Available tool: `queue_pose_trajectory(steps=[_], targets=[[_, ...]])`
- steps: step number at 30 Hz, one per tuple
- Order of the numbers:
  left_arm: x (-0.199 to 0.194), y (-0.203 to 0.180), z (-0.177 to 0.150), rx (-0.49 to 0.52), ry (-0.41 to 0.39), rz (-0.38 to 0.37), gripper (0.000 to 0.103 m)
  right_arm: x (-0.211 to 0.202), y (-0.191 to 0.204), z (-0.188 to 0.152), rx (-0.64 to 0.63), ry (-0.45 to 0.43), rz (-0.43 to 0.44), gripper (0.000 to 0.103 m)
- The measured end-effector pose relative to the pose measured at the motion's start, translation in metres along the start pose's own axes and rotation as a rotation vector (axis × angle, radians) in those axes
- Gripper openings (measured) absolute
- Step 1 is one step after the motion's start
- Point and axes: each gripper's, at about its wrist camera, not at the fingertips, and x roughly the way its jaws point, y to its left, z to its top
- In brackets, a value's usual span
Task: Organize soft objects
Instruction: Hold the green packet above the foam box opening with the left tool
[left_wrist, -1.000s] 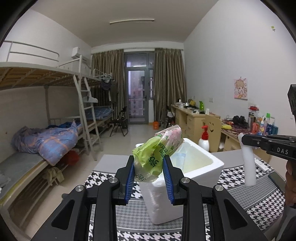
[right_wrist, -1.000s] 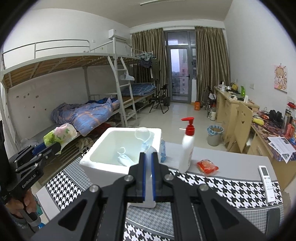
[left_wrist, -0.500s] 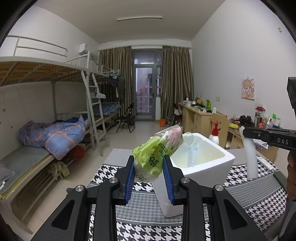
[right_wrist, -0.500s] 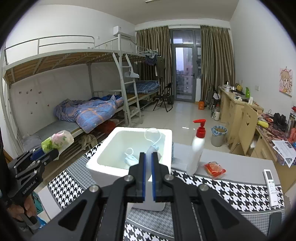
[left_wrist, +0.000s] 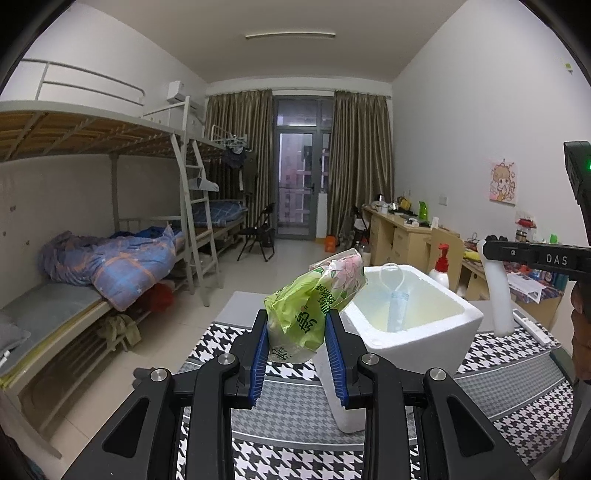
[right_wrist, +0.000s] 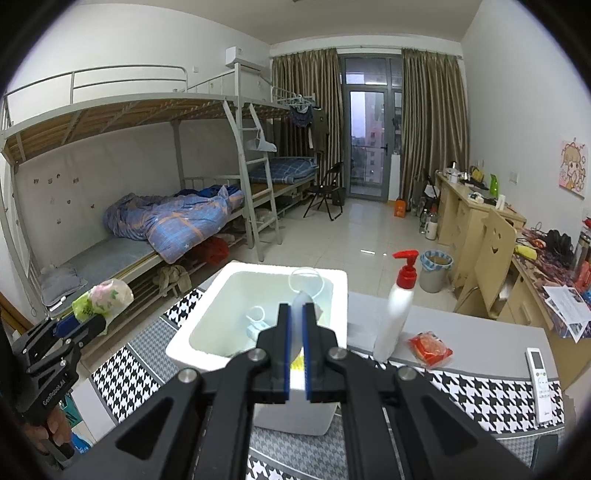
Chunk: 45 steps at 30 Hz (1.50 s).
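My left gripper is shut on a green and pink tissue pack, held in the air left of the white foam box. The pack also shows in the right wrist view. My right gripper is shut on a white face mask above the front of the foam box; its ear loop sticks up. In the left wrist view the mask hangs from the right gripper. Another blue mask lies inside the box.
The box stands on a houndstooth cloth on a grey table. A red-pump bottle, a red snack packet and a white remote lie to the right. Bunk beds stand left, desks right.
The right gripper has moved closer over the box with the mask. The left gripper has drawn back and left a little, still holding the pack.
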Motion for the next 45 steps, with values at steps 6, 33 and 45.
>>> queue_pose_trajectory(steps=[6, 33, 45], targets=[[0.005, 0.002, 0.002, -0.002, -0.007, -0.003, 0.031, 0.013, -0.002, 0.007, 0.011, 0.013, -0.002, 0.007], [0.031, 0.011, -0.003, -0.013, 0.029, -0.026, 0.031, 0.062, 0.012, 0.024, -0.029, 0.065, 0.002, 0.007], [0.036, 0.012, -0.003, -0.013, 0.037, -0.027, 0.031, 0.077, 0.015, 0.02, -0.054, 0.119, 0.012, 0.008]])
